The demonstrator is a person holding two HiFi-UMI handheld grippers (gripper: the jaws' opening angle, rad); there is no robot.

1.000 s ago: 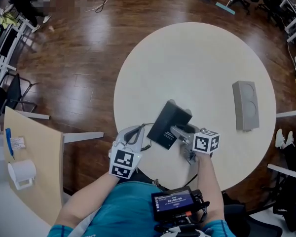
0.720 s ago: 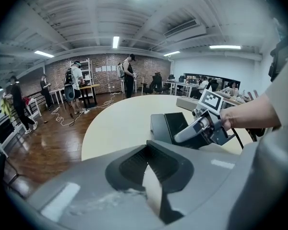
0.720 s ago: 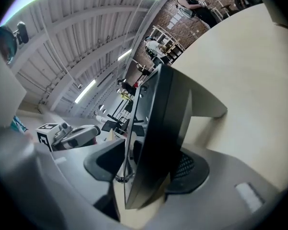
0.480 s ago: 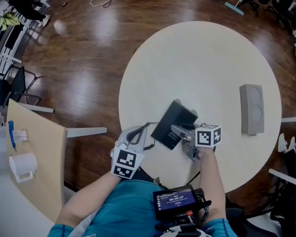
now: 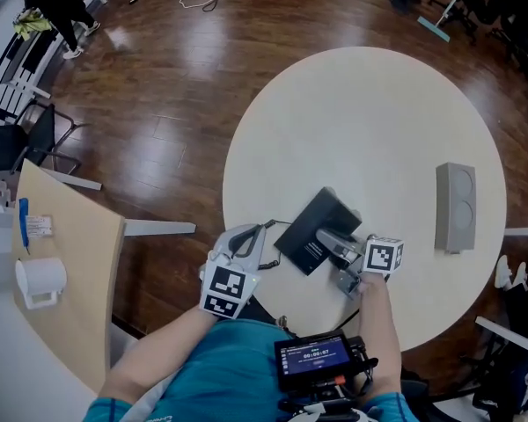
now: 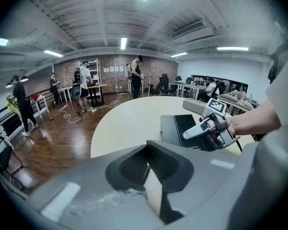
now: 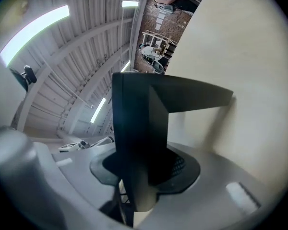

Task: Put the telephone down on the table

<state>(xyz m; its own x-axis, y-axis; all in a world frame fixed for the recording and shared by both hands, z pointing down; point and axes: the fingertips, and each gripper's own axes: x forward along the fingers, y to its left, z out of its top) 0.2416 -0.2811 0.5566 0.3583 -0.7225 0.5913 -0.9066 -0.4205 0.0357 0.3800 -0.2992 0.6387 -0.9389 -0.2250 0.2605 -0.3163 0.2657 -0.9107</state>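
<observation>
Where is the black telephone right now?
In the head view the telephone is at the near side of the round table, left of the grey box, between the right tongs, whose jaws have just been closing on it.

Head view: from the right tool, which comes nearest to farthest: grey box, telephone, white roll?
1. telephone, between the right tool's jaws, which have just been closing.
2. grey box, right, on the table.
3. white roll, far left, on the side desk.
</observation>
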